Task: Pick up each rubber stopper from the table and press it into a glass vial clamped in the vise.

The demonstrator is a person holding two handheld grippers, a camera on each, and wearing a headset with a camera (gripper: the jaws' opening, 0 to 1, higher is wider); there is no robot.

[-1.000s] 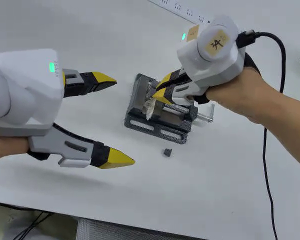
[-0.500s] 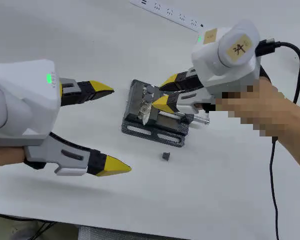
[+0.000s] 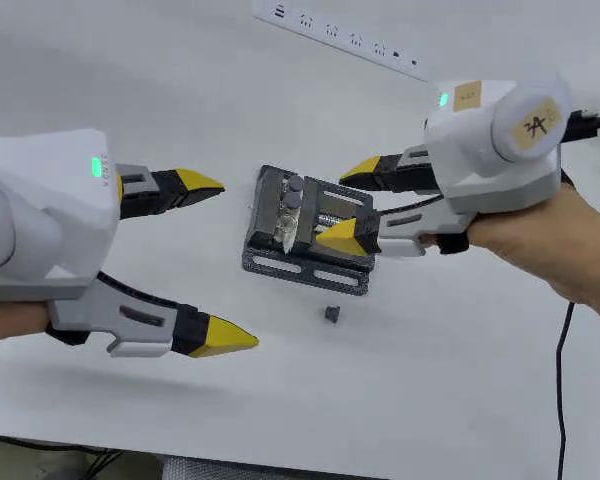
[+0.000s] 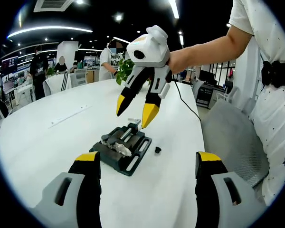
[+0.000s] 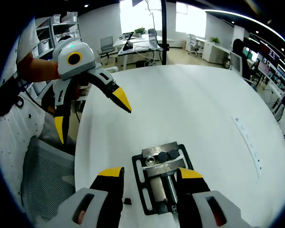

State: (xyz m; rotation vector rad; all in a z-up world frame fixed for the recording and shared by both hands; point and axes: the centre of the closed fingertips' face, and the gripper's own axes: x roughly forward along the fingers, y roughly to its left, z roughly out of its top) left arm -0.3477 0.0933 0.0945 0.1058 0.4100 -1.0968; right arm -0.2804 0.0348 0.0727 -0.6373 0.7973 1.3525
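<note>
Two grippers hang over a white table [image 3: 180,90], each with its jaws spread apart and nothing held between them. The left gripper [image 3: 215,260] is at the left, well apart from the vise [image 3: 310,262], with its yellow tips pointing right toward it. The right gripper [image 3: 345,204] is at the right, held in a hand [image 3: 540,235]. Its tips reach over the right end of the vise. The left gripper view shows it raised above the vise, with open air between the two.

The vise sits near the middle of the table, between the two grippers. Three vials [image 3: 286,228] stand clamped in it, in a row running from near to far. The two far ones carry dark stoppers [image 3: 295,185]. In the right gripper view the third shows a bare round mouth, so it looks uncapped.

One more stopper [image 3: 332,314], small and dark, lies on the table just near and right of the vise, apart from its base. Neither gripper touches it.

A white power strip [image 3: 340,40] lies along the far side of the table, well apart from the vise. A black cable [image 3: 563,390] trails down the right side, below the hand and its arm.
</note>
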